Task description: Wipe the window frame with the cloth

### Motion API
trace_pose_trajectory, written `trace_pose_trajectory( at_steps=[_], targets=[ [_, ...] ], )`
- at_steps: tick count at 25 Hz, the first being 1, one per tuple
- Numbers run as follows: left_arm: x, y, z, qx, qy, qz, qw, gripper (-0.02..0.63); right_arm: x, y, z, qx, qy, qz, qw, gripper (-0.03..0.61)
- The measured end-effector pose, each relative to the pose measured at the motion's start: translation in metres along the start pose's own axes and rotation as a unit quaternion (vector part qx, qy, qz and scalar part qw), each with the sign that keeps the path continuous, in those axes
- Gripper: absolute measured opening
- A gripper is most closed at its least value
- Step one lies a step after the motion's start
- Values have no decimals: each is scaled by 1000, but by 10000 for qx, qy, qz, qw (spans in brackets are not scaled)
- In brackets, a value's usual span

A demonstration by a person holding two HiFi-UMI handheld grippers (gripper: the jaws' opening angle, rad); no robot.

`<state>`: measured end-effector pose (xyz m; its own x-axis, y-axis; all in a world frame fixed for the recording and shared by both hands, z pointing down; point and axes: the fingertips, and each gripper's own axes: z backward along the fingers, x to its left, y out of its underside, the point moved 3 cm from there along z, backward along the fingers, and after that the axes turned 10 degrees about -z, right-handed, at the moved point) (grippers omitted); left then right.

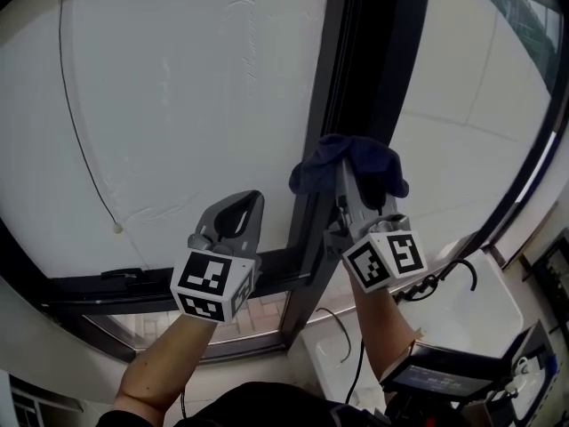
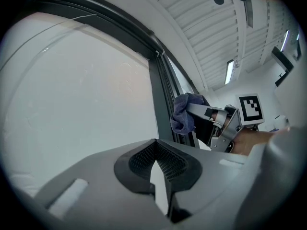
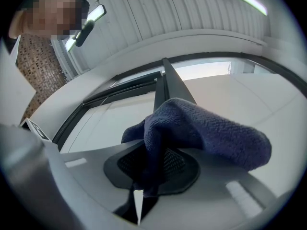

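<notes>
The tips of my right tongs (image 1: 357, 174) are buried under the cloth (image 1: 354, 157) in the head view, so only the right gripper view shows their grip: they are pinched together on a fold of it, the rest piled over the top. I cannot make out exactly where the cloth meets the window frame (image 1: 360, 60); it sits up against the dark upright bar between the two panes, above the lower crossbar. The top of that bar is cut off, and the glass (image 1: 196, 87) is a blank white with nothing visible through it. The cloth is dark blue, with a ribbed woven nap, bunched into a soft lump. My left tongs (image 1: 242, 205) are closed on nothing, held near the left pane beside the bar.
</notes>
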<state>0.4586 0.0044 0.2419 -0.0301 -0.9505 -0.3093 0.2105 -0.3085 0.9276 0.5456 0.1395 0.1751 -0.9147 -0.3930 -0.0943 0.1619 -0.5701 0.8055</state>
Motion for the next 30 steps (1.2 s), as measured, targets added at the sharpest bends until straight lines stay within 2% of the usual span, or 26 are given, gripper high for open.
trace_pose_trajectory(
  at_steps=[9,18,30],
  targets=[
    [-14,34,4,311,121,190,9993,-6,-6,36,27,399,72,-160,9990,67],
    [-27,57,15,403,186,109,9990,-6,-12,74,53,751,225,-314,9964,67],
    [-42,104,26,667,292,299,9969,-6,-18,124,83,1229,411,-518,9902,69]
  ],
)
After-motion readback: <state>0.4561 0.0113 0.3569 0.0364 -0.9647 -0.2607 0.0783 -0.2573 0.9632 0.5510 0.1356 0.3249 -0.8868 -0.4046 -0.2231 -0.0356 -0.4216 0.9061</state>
